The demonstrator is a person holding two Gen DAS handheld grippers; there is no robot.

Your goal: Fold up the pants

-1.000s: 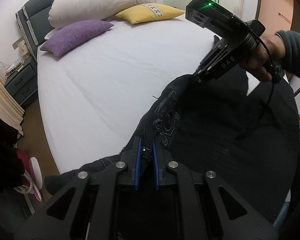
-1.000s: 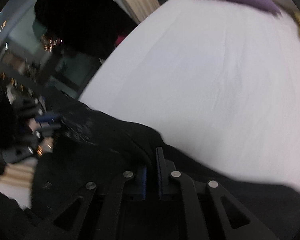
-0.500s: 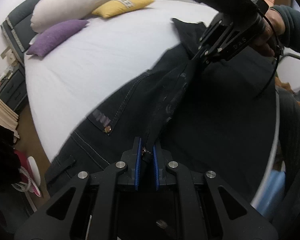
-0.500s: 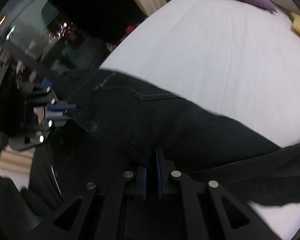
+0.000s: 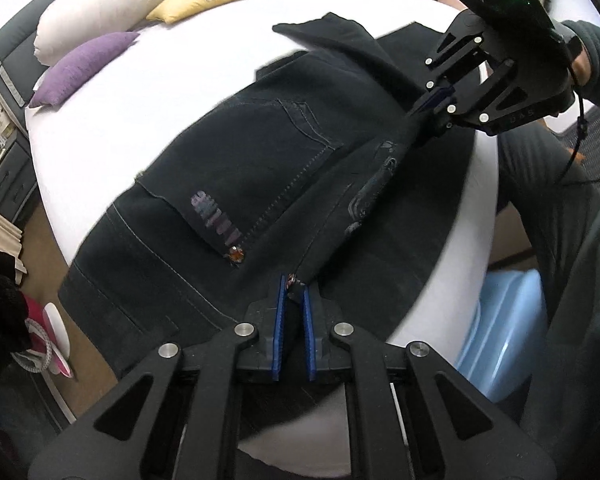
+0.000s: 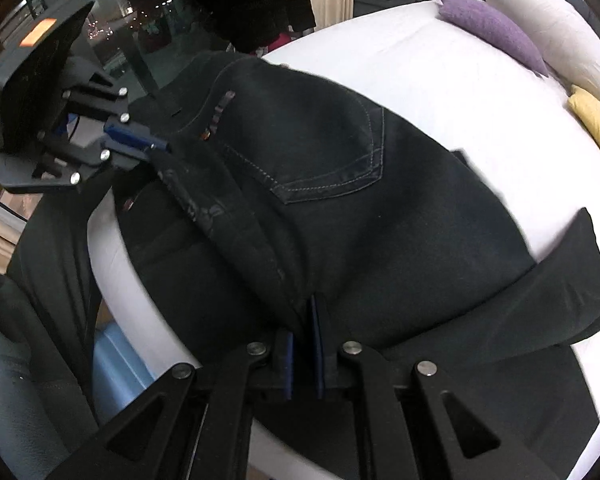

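Black jeans [image 5: 260, 168] lie spread on the white bed [image 5: 172, 76], back pocket up, also seen in the right wrist view [image 6: 340, 184]. My left gripper [image 5: 292, 292] is shut on the waistband edge near the bed's front edge; it also shows in the right wrist view [image 6: 156, 148]. My right gripper [image 6: 304, 320] is shut on the same raised fabric ridge farther along; it also shows in the left wrist view [image 5: 424, 108]. The cloth is stretched taut between the two grippers. One leg end [image 5: 324, 28] lies flat toward the far side.
A purple pillow [image 5: 84, 66], a white pillow [image 5: 116, 4] and a yellow pillow [image 5: 200, 0] lie at the headboard. A light blue tub [image 5: 504, 332] stands beside the bed. A nightstand [image 5: 4, 188] is on the left. A dark window [image 6: 112, 20] is behind.
Both grippers swung the held jeans over the bed and lowered them; the fabric now lies spread flatter, with the back pocket showing.
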